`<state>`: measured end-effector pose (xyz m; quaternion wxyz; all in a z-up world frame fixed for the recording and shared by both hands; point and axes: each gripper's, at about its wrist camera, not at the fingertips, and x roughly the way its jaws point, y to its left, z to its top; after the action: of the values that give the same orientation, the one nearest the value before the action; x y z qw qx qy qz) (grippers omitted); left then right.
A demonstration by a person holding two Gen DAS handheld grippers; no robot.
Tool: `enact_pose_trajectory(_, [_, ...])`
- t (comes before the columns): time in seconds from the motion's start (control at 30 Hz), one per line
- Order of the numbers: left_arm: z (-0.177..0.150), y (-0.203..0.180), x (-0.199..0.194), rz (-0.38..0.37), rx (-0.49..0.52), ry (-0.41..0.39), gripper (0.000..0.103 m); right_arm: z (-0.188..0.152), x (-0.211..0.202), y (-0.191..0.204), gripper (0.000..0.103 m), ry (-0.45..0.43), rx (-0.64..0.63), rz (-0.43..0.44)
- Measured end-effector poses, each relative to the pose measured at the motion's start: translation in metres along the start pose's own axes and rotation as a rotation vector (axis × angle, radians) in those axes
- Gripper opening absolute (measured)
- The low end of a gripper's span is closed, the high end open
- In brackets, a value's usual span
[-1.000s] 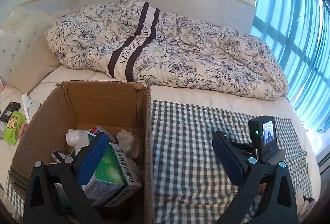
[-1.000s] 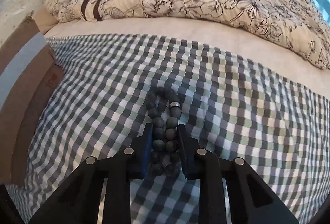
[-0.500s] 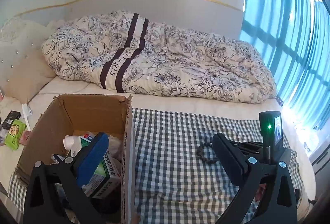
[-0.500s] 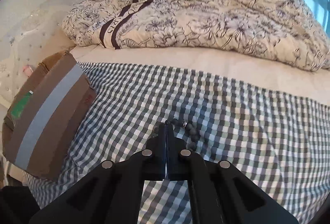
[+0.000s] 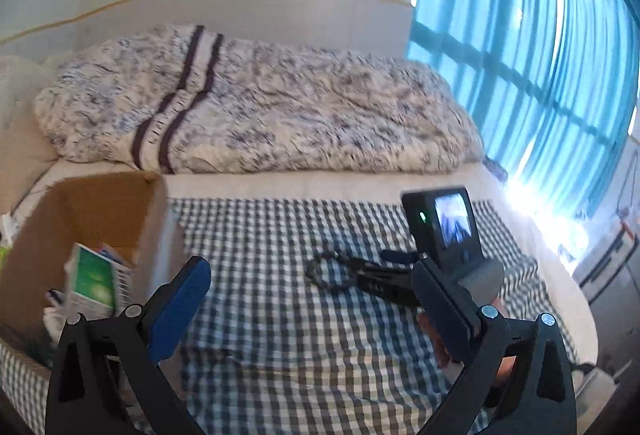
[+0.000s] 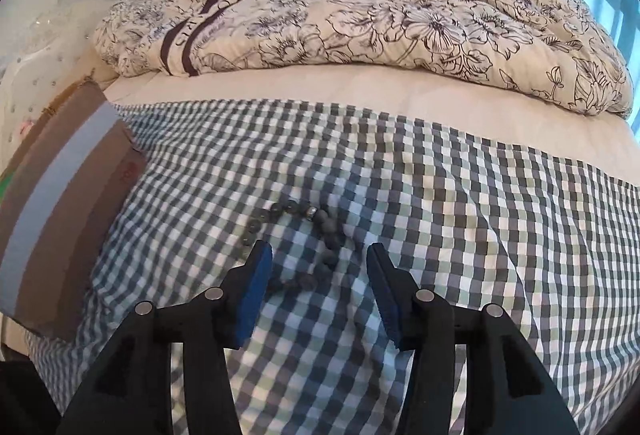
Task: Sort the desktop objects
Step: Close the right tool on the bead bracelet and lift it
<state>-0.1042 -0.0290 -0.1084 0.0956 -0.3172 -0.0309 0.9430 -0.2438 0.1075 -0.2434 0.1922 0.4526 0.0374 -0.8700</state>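
Bead bracelet (image 6: 298, 235) lay on the checked cloth (image 6: 460, 219) between the right hand-held gripper's (image 6: 318, 287) spread fingers; closing on it seemed next, while the left hand-held gripper (image 5: 312, 299) hung apart, empty.

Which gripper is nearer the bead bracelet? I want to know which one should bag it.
Right. The right gripper sits open directly over the bead bracelet on the checked cloth. The left gripper is open, farther back beside the cardboard box.

matt bead bracelet (image 6: 304, 243) on woven checked cloth (image 6: 440, 219).
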Motion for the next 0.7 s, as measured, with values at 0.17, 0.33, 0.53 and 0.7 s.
enact_pose_trajectory(0.17, [-0.012,0.001,0.039,-0.016,-0.015,0.059,0.103,0.000,0.027,-0.003,0.049,0.043,-0.012,0.002])
enact_pose_trajectory(0.33, [-0.014,0.019,0.067,-0.008,-0.066,0.082,0.103,0.001,0.060,0.007,0.050,0.085,-0.064,-0.020])
enact_pose_trajectory(0.53, [-0.018,0.033,0.098,-0.009,-0.102,0.116,0.103,0.001,0.069,0.013,0.043,0.064,-0.094,-0.061])
enact_pose_trajectory(0.7, [-0.023,0.040,0.108,-0.002,-0.122,0.130,0.103,0.001,0.063,0.015,0.011,0.063,-0.100,-0.074])
